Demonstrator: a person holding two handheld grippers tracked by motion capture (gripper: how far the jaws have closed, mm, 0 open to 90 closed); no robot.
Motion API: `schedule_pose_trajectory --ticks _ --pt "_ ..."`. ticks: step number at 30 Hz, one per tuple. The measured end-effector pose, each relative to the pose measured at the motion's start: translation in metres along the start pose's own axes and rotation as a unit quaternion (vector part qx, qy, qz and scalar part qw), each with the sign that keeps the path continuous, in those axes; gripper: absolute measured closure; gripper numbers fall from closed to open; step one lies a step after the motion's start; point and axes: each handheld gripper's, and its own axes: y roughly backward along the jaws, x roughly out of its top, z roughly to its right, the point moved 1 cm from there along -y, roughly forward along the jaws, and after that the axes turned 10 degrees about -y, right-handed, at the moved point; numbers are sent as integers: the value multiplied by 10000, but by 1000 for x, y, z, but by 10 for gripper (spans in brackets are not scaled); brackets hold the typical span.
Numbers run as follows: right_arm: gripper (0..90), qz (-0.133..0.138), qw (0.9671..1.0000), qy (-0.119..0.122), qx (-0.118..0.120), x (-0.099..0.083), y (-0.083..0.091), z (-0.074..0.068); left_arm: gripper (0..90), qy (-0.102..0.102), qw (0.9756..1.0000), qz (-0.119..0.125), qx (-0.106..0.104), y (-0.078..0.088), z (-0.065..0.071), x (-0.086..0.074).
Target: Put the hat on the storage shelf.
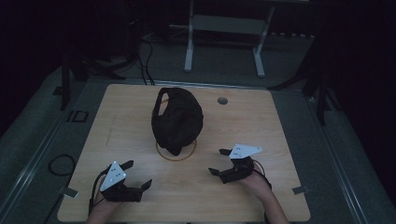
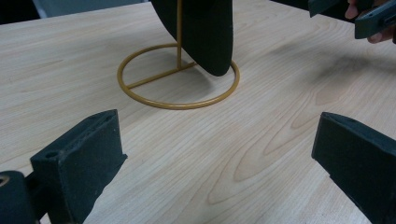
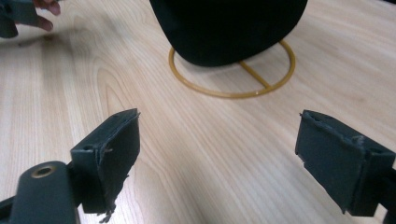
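Note:
A black cap point(image 1: 177, 119) hangs on a gold wire stand with a ring base point(image 1: 177, 155) at the middle of the wooden table point(image 1: 261, 126). My left gripper point(image 1: 137, 174) rests near the front left, open and holding nothing, its jaws pointing toward the stand. My right gripper point(image 1: 219, 161) sits at the front right, open as well, aimed at the stand from the other side. In the left gripper view the ring base point(image 2: 177, 77) and the cap's lower edge point(image 2: 205, 32) lie ahead of the wide-apart jaws. The right gripper view shows the cap point(image 3: 229, 28) over the ring point(image 3: 233, 74).
A round grommet hole point(image 1: 222, 100) sits in the table's far right part. A white desk frame point(image 1: 224, 32) stands on the floor beyond the table. Cables point(image 1: 60, 163) lie on the floor at the left. The room is dim.

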Motion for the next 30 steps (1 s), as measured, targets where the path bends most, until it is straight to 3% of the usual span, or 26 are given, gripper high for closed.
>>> schedule_pose_trajectory --ticks 17,30 --pt "138 -45 9997 -163 -165 -34 14 11 22 17 10000 -66 9 0 -1 -2" --pt "140 -4 9991 -238 -350 -43 24 21 22 36 10000 -89 -18 -2 -1 -4"
